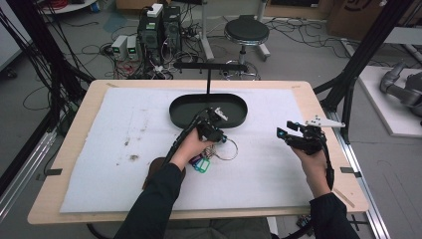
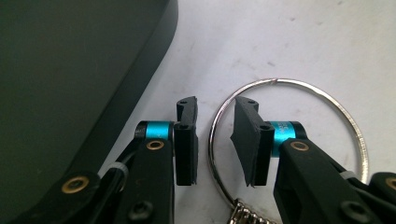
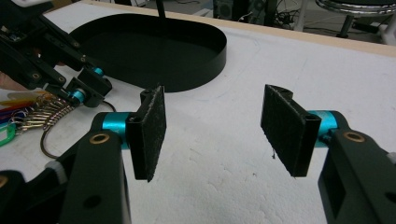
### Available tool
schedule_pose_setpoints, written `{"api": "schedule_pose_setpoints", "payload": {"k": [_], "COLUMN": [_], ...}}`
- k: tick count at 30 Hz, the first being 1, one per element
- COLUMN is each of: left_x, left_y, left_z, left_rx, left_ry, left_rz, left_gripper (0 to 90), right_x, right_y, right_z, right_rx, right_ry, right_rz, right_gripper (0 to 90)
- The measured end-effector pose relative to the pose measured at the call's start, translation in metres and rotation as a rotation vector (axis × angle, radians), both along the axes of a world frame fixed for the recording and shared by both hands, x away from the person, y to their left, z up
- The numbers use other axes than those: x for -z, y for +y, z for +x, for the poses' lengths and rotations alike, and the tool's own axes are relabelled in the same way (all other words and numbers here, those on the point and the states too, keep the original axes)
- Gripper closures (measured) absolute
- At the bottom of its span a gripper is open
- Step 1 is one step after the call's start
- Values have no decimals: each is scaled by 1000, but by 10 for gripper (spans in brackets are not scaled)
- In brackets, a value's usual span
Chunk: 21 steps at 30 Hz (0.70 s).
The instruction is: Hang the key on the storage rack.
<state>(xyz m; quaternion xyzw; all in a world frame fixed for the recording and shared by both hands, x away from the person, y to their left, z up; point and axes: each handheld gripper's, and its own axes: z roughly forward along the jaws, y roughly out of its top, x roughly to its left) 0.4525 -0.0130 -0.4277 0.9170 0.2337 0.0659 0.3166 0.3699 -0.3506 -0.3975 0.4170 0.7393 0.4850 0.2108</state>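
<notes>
One hand-held gripper [image 2: 215, 140] straddles the key ring [image 2: 289, 135] wire.

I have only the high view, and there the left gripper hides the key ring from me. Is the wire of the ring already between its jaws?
Observer: Yes. In the left gripper view the wire of the key ring runs up between the two pads; one pad stands outside the ring, the other inside it.
Operator: Do the pads press on the wire?
Observer: Not yet. A gap shows on each side of the wire, so the left gripper is open.
Operator: And the right gripper, does it carry something?
Observer: No. In the right gripper view the right gripper is open with nothing between its pads, and the white mat lies below it.
</notes>
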Motion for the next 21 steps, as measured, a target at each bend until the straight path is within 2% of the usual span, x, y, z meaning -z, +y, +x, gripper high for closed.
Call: {"api": "schedule_pose_setpoints", "payload": {"k": [3, 5, 9, 14, 16, 17, 18, 19, 21], "left_x": [0, -1, -1, -4, -10, -10, -13, -19, -27], "left_y": [-1, -2, -6, -4, 2, 2, 4, 10, 17], "left_z": [-1, -3, -7, -7, -10, -10, -12, -17, -22], "left_rx": [-5, 10, 26, 33, 42, 42, 44, 50, 65], "left_ry": [-16, -27, -66, -51, -55, -55, -60, -67, -79], "left_rz": [12, 22, 51, 47, 6, 6, -13, -55, -86], "left_gripper": [747, 823, 850, 856, 858, 859, 859, 860, 861], "right_x": [0, 0, -1, -1, -1, -1, -1, -1, -1], "right_y": [0, 0, 0, 0, -1, -1, -1, -1, -1], "right_z": [0, 0, -1, -1, -1, -1, -1, -1, -1], "right_rx": [2, 4, 9, 9, 10, 10, 10, 10, 12], "right_ry": [-3, -5, -3, -9, -11, -11, -11, -12, -13], "right_rz": [-4, -2, 1, -2, 0, 0, 1, 0, 2], "right_gripper": [414, 414, 413, 413, 414, 414, 414, 413, 413]}}
